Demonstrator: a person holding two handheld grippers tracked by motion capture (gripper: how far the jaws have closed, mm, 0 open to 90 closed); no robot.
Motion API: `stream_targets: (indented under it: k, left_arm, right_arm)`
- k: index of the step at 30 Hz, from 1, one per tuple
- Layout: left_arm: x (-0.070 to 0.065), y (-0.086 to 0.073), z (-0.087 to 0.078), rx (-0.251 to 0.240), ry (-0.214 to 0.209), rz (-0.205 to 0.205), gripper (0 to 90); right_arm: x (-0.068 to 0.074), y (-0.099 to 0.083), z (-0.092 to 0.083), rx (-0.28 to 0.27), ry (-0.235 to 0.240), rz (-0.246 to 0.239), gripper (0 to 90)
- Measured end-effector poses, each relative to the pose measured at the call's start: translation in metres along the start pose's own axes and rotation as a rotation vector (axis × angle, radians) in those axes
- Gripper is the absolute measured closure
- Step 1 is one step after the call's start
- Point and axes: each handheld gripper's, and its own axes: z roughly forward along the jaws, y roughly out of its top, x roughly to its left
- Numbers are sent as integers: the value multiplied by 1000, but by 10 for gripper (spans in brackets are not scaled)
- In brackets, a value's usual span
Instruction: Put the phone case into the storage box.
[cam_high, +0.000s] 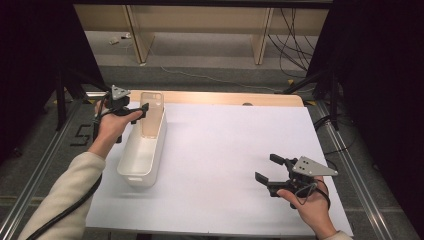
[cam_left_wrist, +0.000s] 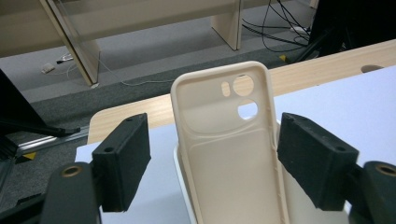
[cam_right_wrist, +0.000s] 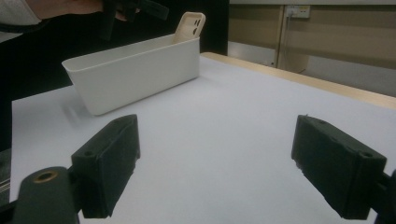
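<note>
The bench (cam_high: 235, 150) carried a white sheet over nearly its whole top, with a strip of bare wood showing along the far edge. A long white plastic bin (cam_high: 142, 150) stood on the sheet at the left side, its length running near to far. A cream phone case (cam_high: 151, 112) stood upright inside the bin at its far end, leaning against the end wall, its top part rising above the rim. The camera cut-outs were at the top of the case, and its hollow inner side faced the left tongs.

The left tongs (cam_high: 140, 111) were held at the far left, over the far end of the bin. In the left gripper view the jaws stood apart, one on either side of the case (cam_left_wrist: 229, 140), with a gap on the left side; whether the right jaw touched the case's edge could not be told. The left tongs (cam_left_wrist: 212, 158) were released.

The right tongs (cam_high: 270, 170) were held near the right near corner of the sheet, well apart from the bin, jaws spread wide and holding nothing. In the right gripper view the right tongs (cam_right_wrist: 215, 158) pointed across bare sheet towards the bin (cam_right_wrist: 135, 74).
</note>
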Motion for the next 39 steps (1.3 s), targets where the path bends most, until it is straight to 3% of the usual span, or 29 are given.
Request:
stream_targets:
  k: [5, 7, 8, 9, 10, 13, 17, 35, 39]
  left_arm:
    - [-2, -3, -9, -18, -11, 13, 161]
    - [-2, -4, -13, -21, -9, 17, 146]
    - [-2, -5, -14, -24, -9, 20, 130]
    - [-2, -5, -16, -26, -9, 26, 116]
    - [-3, -6, -17, -35, -9, 29, 108]
    - [-4, -7, -23, -52, -15, 35, 89]
    - [-9, -9, -32, -72, -40, 43, 69]
    - [-31, -28, -62, -122, -164, 65, 64]
    - [-39, -31, -69, -130, -182, 81, 62]
  right_arm:
    - [0, 1, -2, 22, 2, 0, 166]
    - [-1, 0, -1, 7, 9, 0, 166]
    - [-3, 0, 0, -13, 6, -23, 166]
    - [-1, 0, -1, 9, 3, 0, 166]
    - [0, 0, 1, -11, 14, 13, 166]
    - [-1, 1, -1, 17, 9, 0, 166]
    - [-1, 0, 0, -3, 7, 6, 166]
    - [-1, 0, 0, -8, 9, 7, 166]
    - [-1, 1, -1, 20, 3, -1, 166]
